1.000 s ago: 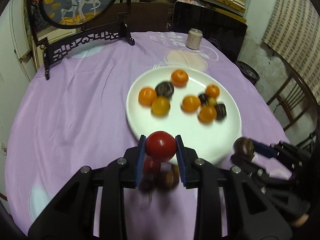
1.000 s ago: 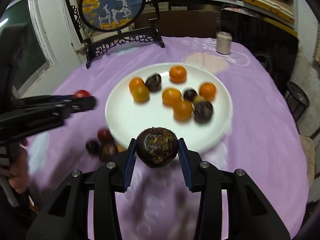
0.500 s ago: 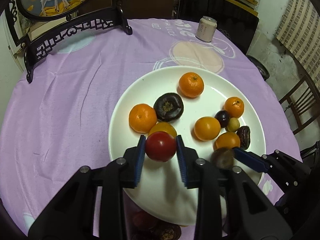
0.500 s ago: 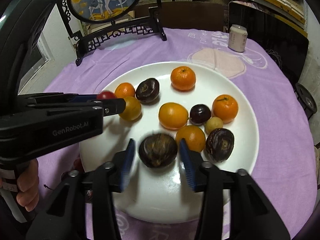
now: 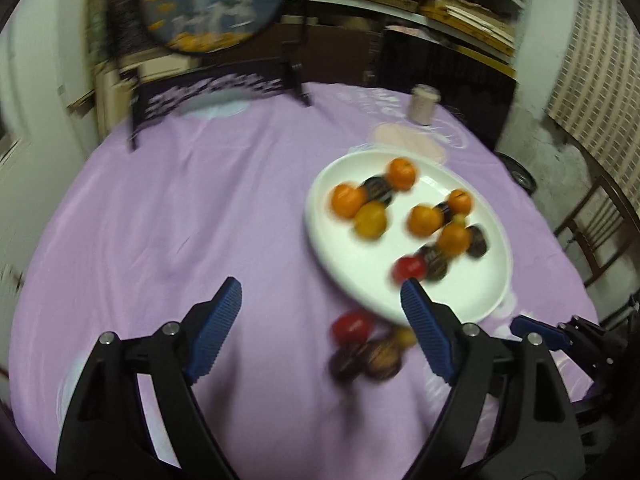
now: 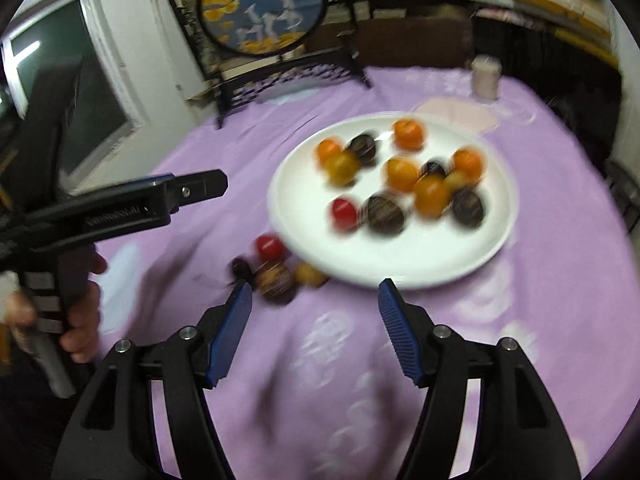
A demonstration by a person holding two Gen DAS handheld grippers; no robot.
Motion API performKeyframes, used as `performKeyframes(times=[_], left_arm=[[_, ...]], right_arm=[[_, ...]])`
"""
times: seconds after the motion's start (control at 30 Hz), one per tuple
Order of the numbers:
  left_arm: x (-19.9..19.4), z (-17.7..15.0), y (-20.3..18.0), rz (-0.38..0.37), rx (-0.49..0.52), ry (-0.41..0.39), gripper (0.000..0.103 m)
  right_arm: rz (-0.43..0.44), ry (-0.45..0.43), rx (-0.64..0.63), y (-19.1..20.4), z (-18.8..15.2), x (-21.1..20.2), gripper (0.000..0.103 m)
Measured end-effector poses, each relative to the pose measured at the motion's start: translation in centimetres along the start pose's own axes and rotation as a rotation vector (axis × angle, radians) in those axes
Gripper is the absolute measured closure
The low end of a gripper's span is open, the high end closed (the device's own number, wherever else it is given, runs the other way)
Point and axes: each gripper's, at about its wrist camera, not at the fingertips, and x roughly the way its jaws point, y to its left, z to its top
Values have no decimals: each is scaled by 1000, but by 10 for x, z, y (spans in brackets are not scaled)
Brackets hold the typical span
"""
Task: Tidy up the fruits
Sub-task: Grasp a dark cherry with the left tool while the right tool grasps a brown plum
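Blue-padded fingers: the left gripper (image 5: 320, 316) stood wide apart and held nothing; the right gripper (image 6: 316, 314) likewise gaped wide and empty
Position of grippers: both hung above the purple tablecloth (image 5: 180, 220), short of the plate's near rim; the left gripper also showed from the side in the right wrist view (image 6: 188, 188)
Done, on the plate: the white plate (image 6: 400, 268) carried about six orange citrus fruits, several dark round fruits and one red fruit (image 6: 344, 211); the red one lay beside a dark brown fruit (image 6: 385, 214) toward the near side of the plate
Left, on the cloth: a small cluster lay just off the near rim; a second red fruit (image 6: 269, 246), a brown mottled fruit (image 6: 276, 280), a small dark fruit (image 6: 241, 268) and a small yellow fruit (image 6: 309, 274), the last almost touching the plate
Judged progress: most of the fruit seemed gathered; roughly four pieces remained to collect
Caveat: motion blur made exact counts and fruit kinds uncertain
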Motion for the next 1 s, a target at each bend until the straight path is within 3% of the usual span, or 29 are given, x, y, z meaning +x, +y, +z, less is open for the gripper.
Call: performKeyframes(times=[0.2, 0.37, 0.63, 0.87, 0.93, 1.0], left_arm=[[-6, -32, 55, 47, -114, 42, 19], [-13, -44, 73, 48, -124, 44, 19], [-17, -52, 88, 8, -133, 40, 19], [-20, -57, 88, -19, -123, 46, 19], [-19, -58, 83, -26, -114, 53, 19], [-17, -58, 78, -27, -103, 61, 19]], right_arm=[[28, 62, -27, 30, -9, 30, 37], [-9, 66, -61, 46, -8, 47, 38], [-90, 117, -75, 49, -4, 77, 57], [-135, 124, -108, 53, 3, 96, 57], [-156, 120, -128, 54, 3, 96, 64], [-133, 130, -103, 50, 1, 90, 64]])
